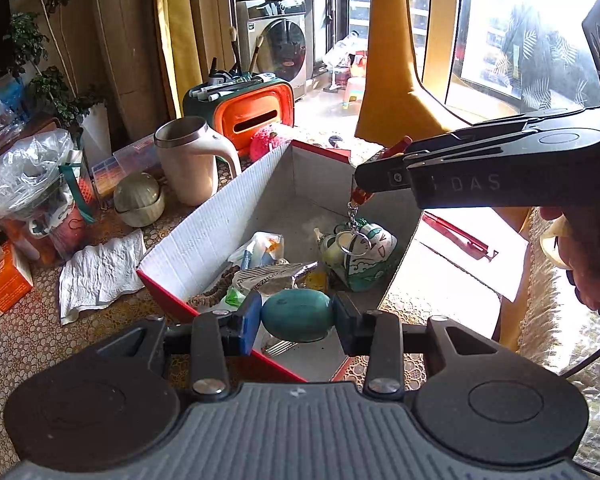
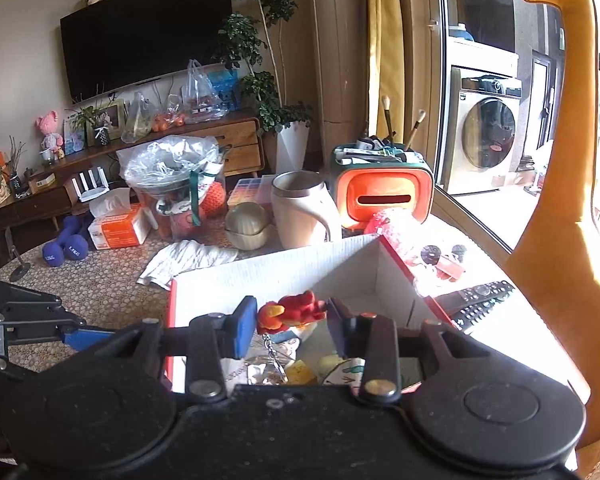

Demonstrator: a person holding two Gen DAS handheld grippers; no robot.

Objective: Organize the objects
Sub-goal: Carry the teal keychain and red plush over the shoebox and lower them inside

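A smooth teal egg-shaped object (image 1: 297, 315) is clamped across its middle by the left hand-held gripper (image 1: 296, 320) over the red-edged white cardboard box (image 1: 204, 236); it looks hard and slippery. The right hand-held gripper (image 2: 292, 316) is closed on a red figurine keychain (image 2: 290, 312), light and dangling, also above the box.

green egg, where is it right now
The green egg is clamped in the left gripper, low centre in the left wrist view, over the near edge of the box.

The open box (image 1: 260, 200) is viewed closely from above at its near rim by both wrist cameras; the cream mug (image 1: 188, 160), perhaps at 11 o'clock, is shared (image 2: 300, 208).
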